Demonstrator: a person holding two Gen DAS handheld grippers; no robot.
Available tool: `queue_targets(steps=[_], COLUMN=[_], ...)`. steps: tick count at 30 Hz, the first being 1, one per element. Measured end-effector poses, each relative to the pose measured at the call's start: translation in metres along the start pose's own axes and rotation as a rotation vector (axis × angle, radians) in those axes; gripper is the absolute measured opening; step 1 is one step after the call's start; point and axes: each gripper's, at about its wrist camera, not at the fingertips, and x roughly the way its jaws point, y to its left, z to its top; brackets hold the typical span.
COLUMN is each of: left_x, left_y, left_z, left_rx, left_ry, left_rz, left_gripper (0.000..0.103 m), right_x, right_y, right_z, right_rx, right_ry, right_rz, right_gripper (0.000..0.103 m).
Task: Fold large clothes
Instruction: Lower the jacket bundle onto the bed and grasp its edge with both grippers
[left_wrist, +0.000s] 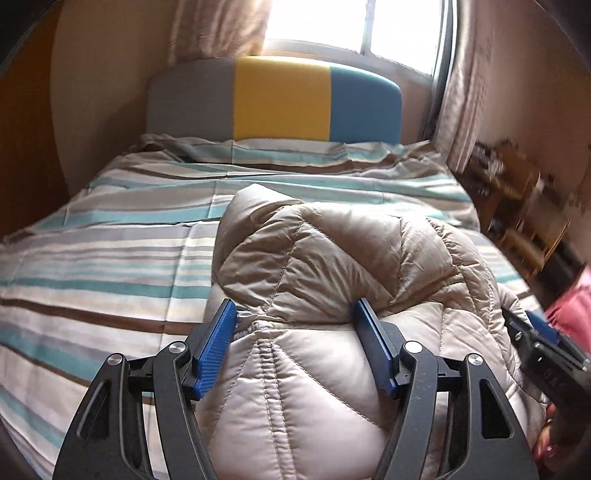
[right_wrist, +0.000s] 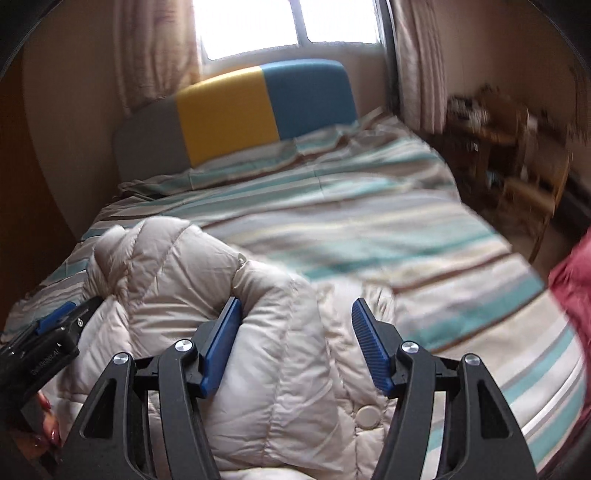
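The left hand-held gripper (left_wrist: 293, 325) is clamping a puffy fold of the jacket (left_wrist: 332, 266); the right hand-held gripper (right_wrist: 295, 325) is straddling its near edge (grip unclear). Both should be carrying it evenly across the bed (left_wrist: 110, 258), toward the headboard (left_wrist: 280, 99).

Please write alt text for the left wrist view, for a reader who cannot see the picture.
The left tongs, with blue pads, grip a bulging fold of a beige quilted puffer jacket lying on a bed with a striped cover. Behind stands a grey, yellow and blue headboard under a bright window.
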Motion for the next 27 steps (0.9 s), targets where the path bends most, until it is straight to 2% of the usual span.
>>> queue_targets(steps=[3, 6, 10, 27], left_x=[0.008, 0.016, 0.029, 0.048], left_y=[-0.009, -0.012, -0.008, -0.009], left_z=[-0.007, -0.012, -0.016, -0.021], left_rx=[0.055, 0.058, 0.037, 0.030], left_ry=[-0.015, -0.019, -0.010, 0.013], left_rz=[0.034, 0.038, 0.043, 0.091], left_gripper=[0.071, 0.072, 0.077, 0.078], right_x=[0.013, 0.023, 0.032, 0.067], right_y=[-0.008, -0.008, -0.012, -0.011], right_z=[-0.016, -0.021, -0.022, -0.020], right_rx=[0.038, 0.035, 0.051, 0.045], right_ry=[0.002, 0.010, 0.041, 0.119], right_rz=[-0.005, -0.036, -0.026, -0.038], right_gripper=[0.062, 0.062, 0.063, 0.067])
